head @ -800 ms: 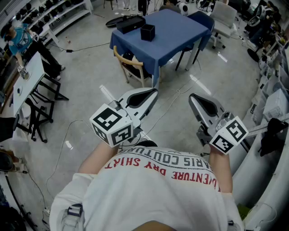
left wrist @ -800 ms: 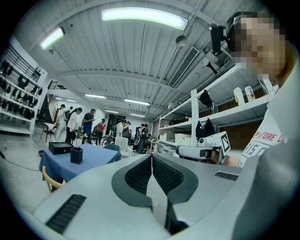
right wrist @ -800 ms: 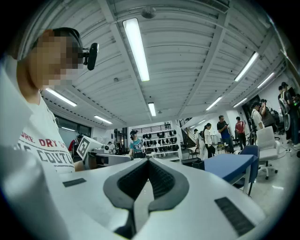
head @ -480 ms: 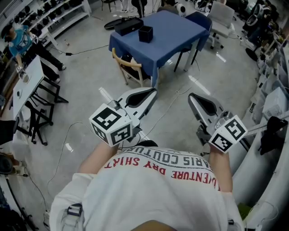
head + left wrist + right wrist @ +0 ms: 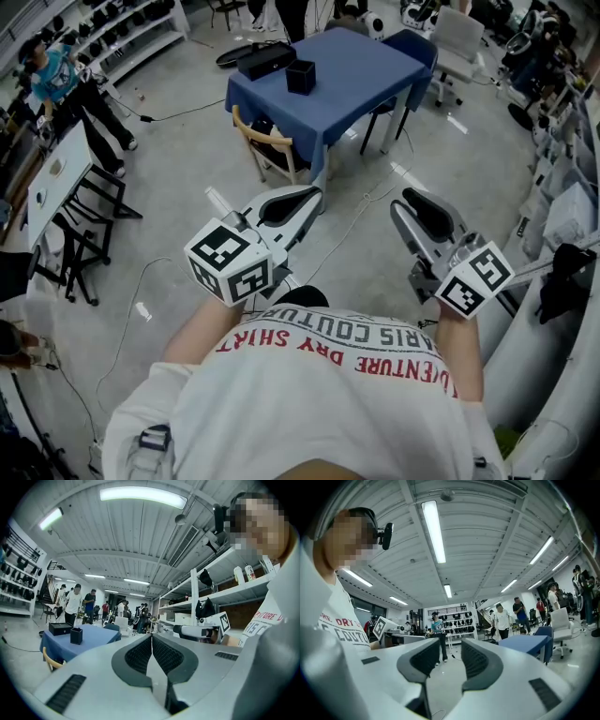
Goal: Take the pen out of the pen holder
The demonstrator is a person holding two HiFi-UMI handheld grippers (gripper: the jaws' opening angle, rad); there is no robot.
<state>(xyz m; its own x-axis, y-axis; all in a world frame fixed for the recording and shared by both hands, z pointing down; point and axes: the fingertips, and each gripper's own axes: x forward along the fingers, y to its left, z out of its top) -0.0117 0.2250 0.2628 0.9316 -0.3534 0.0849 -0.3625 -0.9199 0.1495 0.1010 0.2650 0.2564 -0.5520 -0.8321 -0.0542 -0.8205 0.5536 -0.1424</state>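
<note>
It was a big lab or workshop hall. Strip lights (image 5: pixel 432 529) ran along a ribbed ceiling above the right jaws, and wall racks of dark gear (image 5: pixel 457 620) stood beyond them. Metal shelving (image 5: pixel 220 590) rose right of the left jaws, with people (image 5: pixel 72 604) standing far ahead-left on a bare concrete floor (image 5: pixel 187 169).

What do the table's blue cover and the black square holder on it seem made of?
Blue cover: probably cloth, matte; it hangs in folds over the edges. Black square holder: rigid, matte, perhaps plastic; too small to tell surely.
</note>
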